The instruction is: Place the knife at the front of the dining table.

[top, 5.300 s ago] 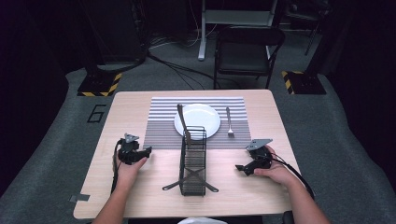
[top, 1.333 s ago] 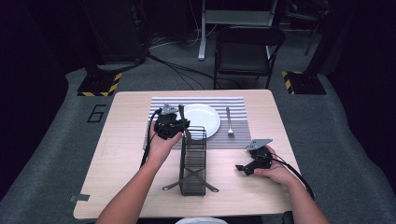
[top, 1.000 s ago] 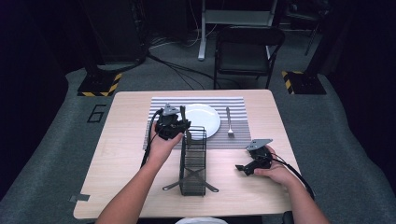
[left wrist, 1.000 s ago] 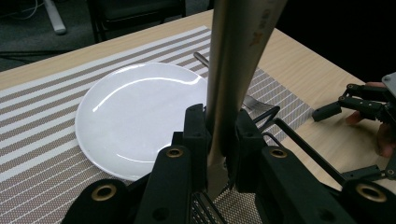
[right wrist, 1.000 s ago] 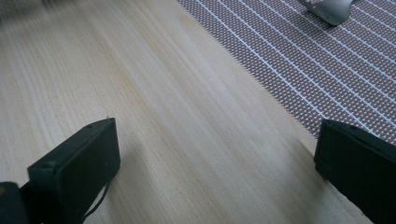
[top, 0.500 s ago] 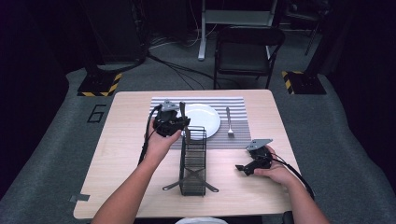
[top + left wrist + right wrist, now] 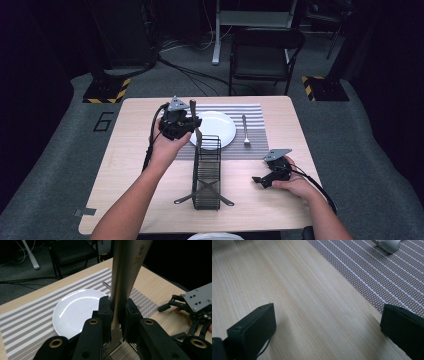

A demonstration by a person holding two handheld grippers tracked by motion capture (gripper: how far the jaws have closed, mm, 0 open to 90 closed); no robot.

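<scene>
My left gripper (image 7: 194, 121) (image 7: 117, 312) is shut on a long silver utensil (image 7: 192, 106) (image 7: 126, 270). It holds the utensil upright over the far end of the black wire rack (image 7: 206, 172), with the lower tip at the rack's top edge. Just behind it, a white plate (image 7: 217, 129) (image 7: 77, 307) lies on a striped placemat (image 7: 255, 112) (image 7: 30, 322). A fork (image 7: 245, 131) rests to the right of the plate. On the wood near the mat's corner, my right gripper (image 7: 257, 180) (image 7: 327, 322) stands open with nothing between its fingers.
The light wooden table (image 7: 125, 165) has bare room on the left. A folding chair (image 7: 265, 50) stands beyond the far edge. In the left gripper view the right gripper (image 7: 197, 305) is at the right. The fork's handle end (image 7: 388, 245) is at the right gripper view's top.
My left gripper went from the table's left side to the utensil in the rack and closed on it. In the last second it lifted the utensil a little. The right gripper stayed put.
</scene>
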